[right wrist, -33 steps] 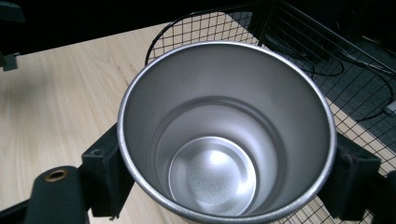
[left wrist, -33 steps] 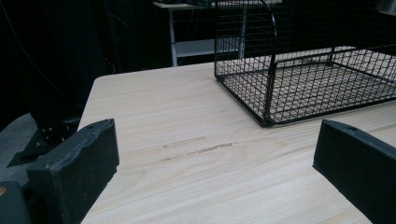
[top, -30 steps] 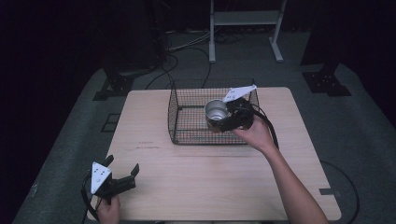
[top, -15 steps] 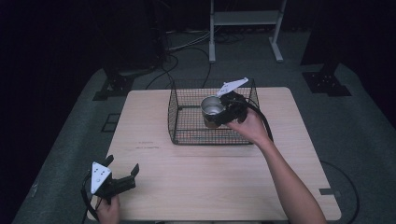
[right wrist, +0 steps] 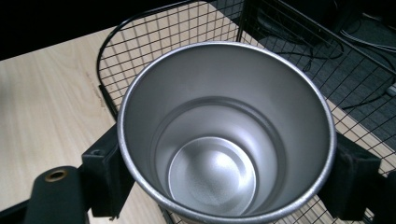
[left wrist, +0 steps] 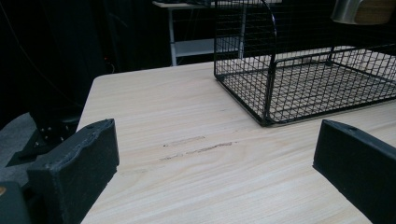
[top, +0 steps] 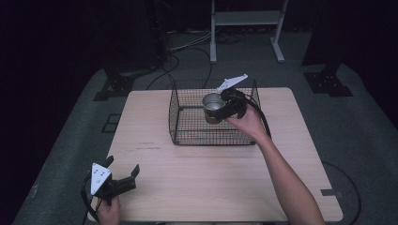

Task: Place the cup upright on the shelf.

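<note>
A metal cup (top: 213, 106) with a tan lower band hangs over the black wire basket (top: 187, 123) at the table's far middle. My right gripper (top: 224, 110) is shut on it, its black pads pressing both sides of the cup (right wrist: 224, 135) just below the rim. The cup is empty and its mouth faces the right gripper view's camera. My left gripper (top: 123, 173) rests at the table's near left corner, open, with bare wood between its jaws. In the left gripper view the basket (left wrist: 280, 74) stands ahead to the right, with the cup (left wrist: 362, 10) at the top right edge.
The light wooden table (top: 216, 187) has faint scuff marks (left wrist: 196, 145) near its left middle. A white metal stand (top: 246, 21) and cables lie on the grey floor beyond the table. Dark equipment feet stand at both far corners.
My right gripper has carried the cup leftward over the basket, toward its middle. The left gripper has stayed where it was.
</note>
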A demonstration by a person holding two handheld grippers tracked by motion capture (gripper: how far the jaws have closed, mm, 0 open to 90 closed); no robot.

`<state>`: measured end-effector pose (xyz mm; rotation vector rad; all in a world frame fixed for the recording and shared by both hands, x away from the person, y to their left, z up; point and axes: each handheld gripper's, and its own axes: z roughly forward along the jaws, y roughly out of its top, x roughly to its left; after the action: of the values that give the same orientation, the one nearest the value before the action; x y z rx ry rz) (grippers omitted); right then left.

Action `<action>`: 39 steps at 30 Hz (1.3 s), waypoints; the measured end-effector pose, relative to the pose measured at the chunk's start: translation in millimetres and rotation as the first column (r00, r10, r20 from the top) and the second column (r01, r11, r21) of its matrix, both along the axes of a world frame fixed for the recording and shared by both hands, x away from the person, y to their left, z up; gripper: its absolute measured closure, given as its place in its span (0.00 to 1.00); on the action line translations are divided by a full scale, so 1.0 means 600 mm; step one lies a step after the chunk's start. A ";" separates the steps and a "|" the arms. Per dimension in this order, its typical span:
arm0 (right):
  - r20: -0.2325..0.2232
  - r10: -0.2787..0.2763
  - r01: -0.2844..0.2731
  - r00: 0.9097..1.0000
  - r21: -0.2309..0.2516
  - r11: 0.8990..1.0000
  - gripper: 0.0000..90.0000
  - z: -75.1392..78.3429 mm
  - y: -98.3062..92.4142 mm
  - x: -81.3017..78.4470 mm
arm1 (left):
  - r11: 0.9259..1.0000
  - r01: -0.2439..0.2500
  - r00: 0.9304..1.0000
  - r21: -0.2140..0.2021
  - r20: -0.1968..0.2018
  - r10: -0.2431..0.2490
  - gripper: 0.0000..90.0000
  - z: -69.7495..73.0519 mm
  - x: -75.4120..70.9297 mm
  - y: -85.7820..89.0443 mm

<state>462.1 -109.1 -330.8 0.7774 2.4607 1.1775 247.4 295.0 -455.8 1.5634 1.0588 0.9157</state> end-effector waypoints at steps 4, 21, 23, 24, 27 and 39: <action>0.000 -0.012 0.012 1.000 -0.004 1.000 0.20 -0.001 0.007 0.013 | 1.000 0.001 1.000 0.001 0.000 -0.001 0.00 0.000 0.000 0.000; -0.033 -0.055 0.054 0.998 -0.012 0.998 0.20 -0.012 0.027 0.064 | 1.000 -0.011 1.000 -0.010 0.007 0.011 0.00 0.000 -0.003 0.006; -0.039 -0.060 0.059 0.997 -0.017 0.998 0.20 -0.017 0.028 0.069 | 1.000 -0.013 1.000 -0.015 0.009 0.013 0.00 0.000 -0.003 0.008; -0.043 -0.066 0.065 0.997 -0.014 0.998 0.20 -0.020 0.029 0.072 | 1.000 -0.014 1.000 -0.015 0.008 0.014 0.00 0.000 -0.003 0.008; -0.049 -0.069 0.069 0.996 -0.019 0.997 0.20 -0.027 0.030 0.078 | 1.000 -0.013 1.000 -0.011 0.007 0.013 0.00 0.000 -0.004 0.008; -0.085 -0.096 0.093 0.992 -0.037 0.995 0.20 -0.047 0.025 0.096 | 1.000 -0.018 1.000 -0.021 0.007 0.018 0.00 0.000 -0.004 0.010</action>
<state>519.7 -94.4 -358.7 0.9435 2.4751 1.0884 244.8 301.1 -455.8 1.5346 1.0759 0.9193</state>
